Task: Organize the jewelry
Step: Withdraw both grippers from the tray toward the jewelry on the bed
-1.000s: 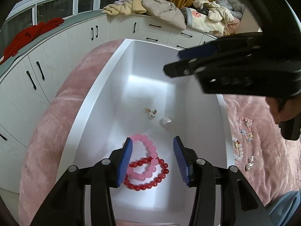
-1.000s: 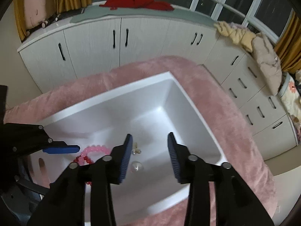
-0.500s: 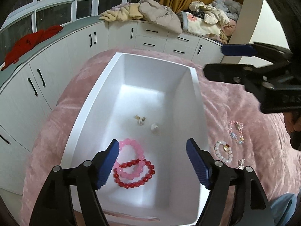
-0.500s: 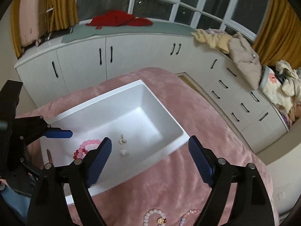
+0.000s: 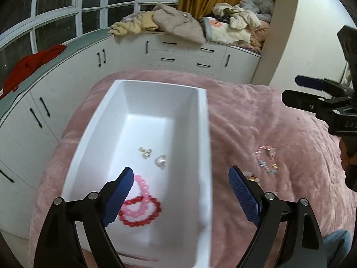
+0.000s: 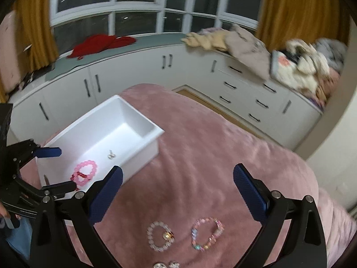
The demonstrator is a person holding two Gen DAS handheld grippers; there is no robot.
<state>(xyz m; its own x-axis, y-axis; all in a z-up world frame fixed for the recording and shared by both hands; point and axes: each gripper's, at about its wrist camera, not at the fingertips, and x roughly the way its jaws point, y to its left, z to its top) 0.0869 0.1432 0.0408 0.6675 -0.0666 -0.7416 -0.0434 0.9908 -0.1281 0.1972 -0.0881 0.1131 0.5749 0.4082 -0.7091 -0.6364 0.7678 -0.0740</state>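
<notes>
Pink plush bedding (image 6: 212, 156) is carrying a white bin (image 5: 204, 134), with white cabinets and heaped clothes lying behind. Both tools are hanging above it with nothing between their blue pads. The left gripper (image 5: 180, 197) is spreading wide over the bin's near end; the right gripper (image 6: 178, 195) is gaping equally wide over the blanket. Partial digits "04" are showing on the right tool's body in the left view. Inside the bin are lying two bracelets, a pink bracelet (image 5: 139, 197) overlapping a red bracelet (image 5: 140, 212), plus two small earrings (image 5: 154, 156). Outside are resting a clear bead bracelet (image 6: 159, 235) and a pastel bracelet (image 6: 206, 233).
</notes>
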